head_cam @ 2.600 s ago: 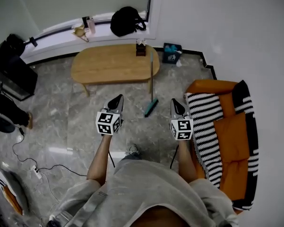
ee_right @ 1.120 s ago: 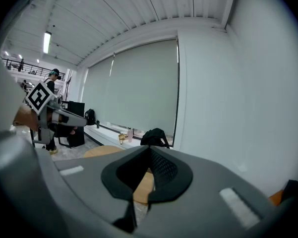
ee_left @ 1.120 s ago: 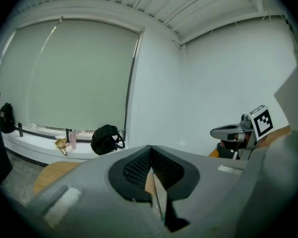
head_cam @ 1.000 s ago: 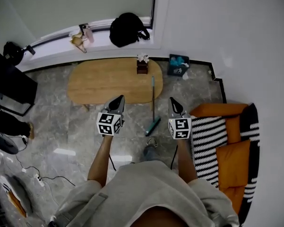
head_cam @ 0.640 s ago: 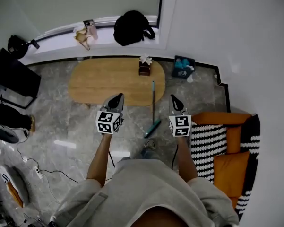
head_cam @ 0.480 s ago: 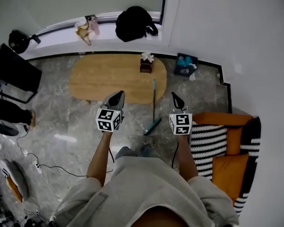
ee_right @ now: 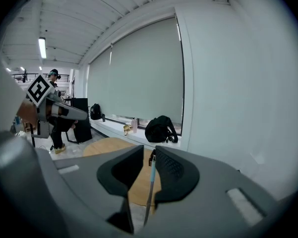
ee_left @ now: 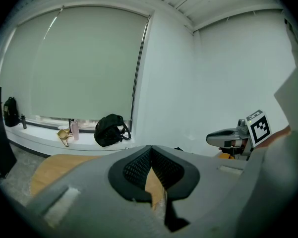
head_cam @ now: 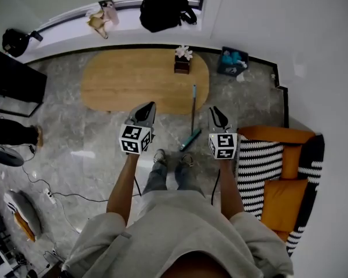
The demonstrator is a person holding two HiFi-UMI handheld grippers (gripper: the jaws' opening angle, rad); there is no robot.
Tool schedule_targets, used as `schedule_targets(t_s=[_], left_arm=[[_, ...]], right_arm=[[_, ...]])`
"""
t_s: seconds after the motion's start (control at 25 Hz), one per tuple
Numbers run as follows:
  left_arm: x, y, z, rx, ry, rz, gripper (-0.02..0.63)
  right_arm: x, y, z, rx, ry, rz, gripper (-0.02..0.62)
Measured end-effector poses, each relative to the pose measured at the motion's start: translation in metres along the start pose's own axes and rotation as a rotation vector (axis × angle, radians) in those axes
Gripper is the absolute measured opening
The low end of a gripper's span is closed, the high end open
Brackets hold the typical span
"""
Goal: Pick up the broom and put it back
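The broom leans with its teal handle against the right end of the oval wooden table, and its brush head rests on the marble floor. My left gripper hovers left of the broom over the table's near edge; its tips meet in the left gripper view, so it is shut and empty. My right gripper hangs just right of the handle. Its jaws are opening, with a narrow gap through which the broom shows a little way ahead, untouched.
A small box with flowers stands on the table's far right end. A black backpack lies on the window ledge. A teal item sits by the wall. An orange sofa with a striped blanket is at the right, and cables are at the left.
The person has stepped closer to the table and broom, which now lie nearer under both grippers. Both grippers have come down a little. The right jaws have parted slightly.
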State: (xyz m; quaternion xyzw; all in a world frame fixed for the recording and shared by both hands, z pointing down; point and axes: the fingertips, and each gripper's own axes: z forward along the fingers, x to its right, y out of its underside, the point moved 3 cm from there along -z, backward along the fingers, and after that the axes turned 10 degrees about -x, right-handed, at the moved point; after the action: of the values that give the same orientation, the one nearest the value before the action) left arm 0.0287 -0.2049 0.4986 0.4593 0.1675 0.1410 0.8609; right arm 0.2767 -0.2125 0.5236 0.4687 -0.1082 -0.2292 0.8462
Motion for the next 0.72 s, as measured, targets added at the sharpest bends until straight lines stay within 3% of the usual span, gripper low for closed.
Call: schedule_targets(t_s=[0.32, 0.52, 0.72], left_arm=[[-0.027, 0.015, 0.019, -0.035, 0.062, 0.006, -0.002], [-0.033, 0.035, 0.037, -0.069, 0.094, -0.001, -0.002], [-0.031, 0.058, 0.054, -0.095, 0.110, -0.015, -0.002]], right_arm=[[-0.020, 0.028, 0.031, -0.051, 0.036, 0.042, 0.250], [-0.023, 0.056, 0.042, -0.086, 0.069, 0.084, 0.349], [-0.020, 0.092, 0.052, -0.140, 0.079, 0.113, 0.403]])
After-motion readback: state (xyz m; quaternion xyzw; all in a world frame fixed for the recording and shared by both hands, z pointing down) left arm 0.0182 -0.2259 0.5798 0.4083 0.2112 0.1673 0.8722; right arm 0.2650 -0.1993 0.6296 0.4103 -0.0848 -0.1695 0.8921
